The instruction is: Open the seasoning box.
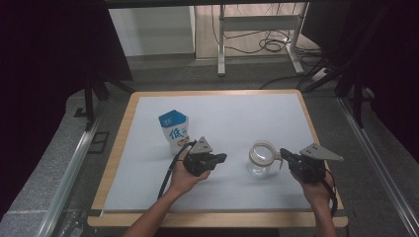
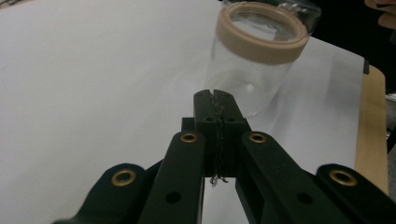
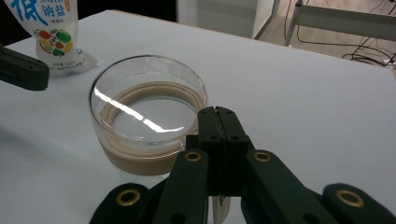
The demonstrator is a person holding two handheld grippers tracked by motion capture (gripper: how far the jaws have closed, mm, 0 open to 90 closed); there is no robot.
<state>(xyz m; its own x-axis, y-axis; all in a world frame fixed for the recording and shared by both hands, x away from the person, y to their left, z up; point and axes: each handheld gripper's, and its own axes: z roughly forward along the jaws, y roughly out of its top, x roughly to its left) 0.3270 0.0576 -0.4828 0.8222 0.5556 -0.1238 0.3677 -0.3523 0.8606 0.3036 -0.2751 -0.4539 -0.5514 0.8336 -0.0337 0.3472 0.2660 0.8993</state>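
Claws both empty: from above, left claw (image 1: 223, 157) and right claw (image 1: 283, 152) flank the glass jar (image 1: 261, 159) on the worktop (image 1: 232, 113); each claw's own view shows pressed-together jaws, so handling seems hardly begun.

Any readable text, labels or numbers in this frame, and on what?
"低" in large blue print, on the pouch.
"钠盐" in blue print beside it, on the pouch, seen in the right gripper view.
Small print under "钠盐" and below the vegetable picture: too blurred to read.
Jar, grippers, table: no text.
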